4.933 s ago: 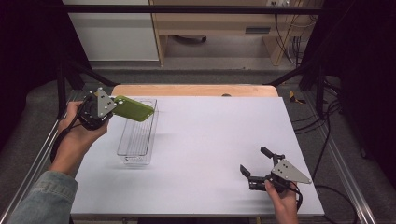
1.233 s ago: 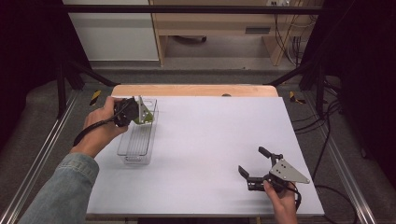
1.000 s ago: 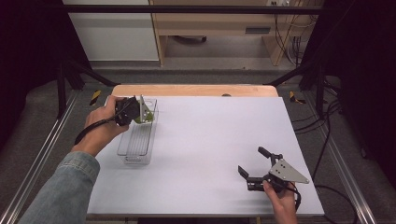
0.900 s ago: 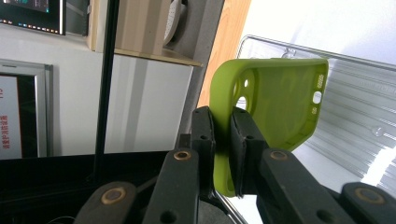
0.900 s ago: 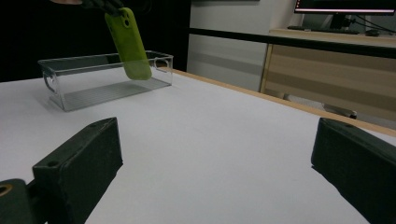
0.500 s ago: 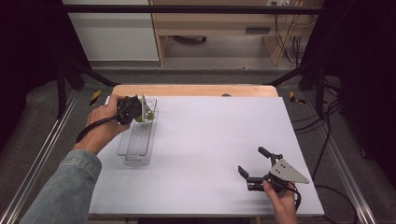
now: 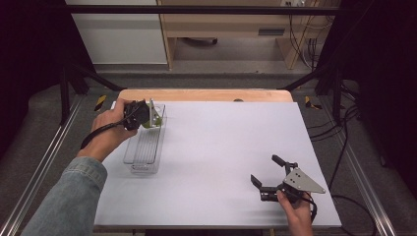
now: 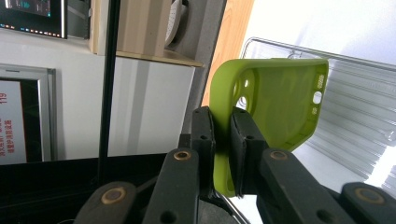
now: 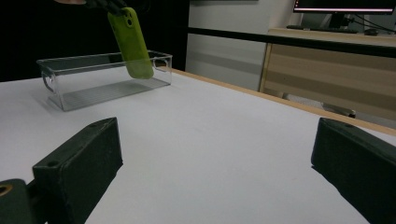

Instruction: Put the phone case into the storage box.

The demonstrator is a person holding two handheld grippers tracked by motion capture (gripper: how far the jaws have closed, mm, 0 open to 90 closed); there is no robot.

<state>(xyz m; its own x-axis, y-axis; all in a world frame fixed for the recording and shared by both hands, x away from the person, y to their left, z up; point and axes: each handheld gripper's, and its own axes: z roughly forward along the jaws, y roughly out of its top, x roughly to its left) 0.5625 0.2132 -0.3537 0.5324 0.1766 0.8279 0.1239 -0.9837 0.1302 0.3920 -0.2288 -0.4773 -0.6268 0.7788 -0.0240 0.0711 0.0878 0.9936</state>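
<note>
Near the far left corner of the white tabletop point(image 7: 221, 147), my left hand point(image 7: 105, 135) held my left gripper point(image 7: 147, 115) over the far end of the clear plastic bin point(image 7: 142, 157). Its fingers point(image 8: 245, 140) were clamped tight on one long edge of the green phone case point(image 8: 275, 102), one finger inside the shell and the other against its back. In the left gripper view the case's hollow side faced the camera, with the camera cut-out and small holes plainly visible, and the ribbed floor of the bin lay beyond it. In the right gripper view the case hung tilted, its lower end dipping into the bin at the far end; I could not tell whether it touched the bin's floor or wall. The bin itself sat lengthwise along the tabletop's left edge, with its far end close to the far edge.

The middle of the tabletop was bare white surface.

Near the near right corner, well apart from the bin, my right hand point(image 7: 295, 214) held my right gripper point(image 7: 268, 172) low over the tabletop. Its fingers point(image 9: 79, 163) stood wide apart with nothing between them, pointing across the tabletop toward the bin and case. A grey three-cornered plate point(image 7: 302, 179) sat on top of that gripper.
</note>
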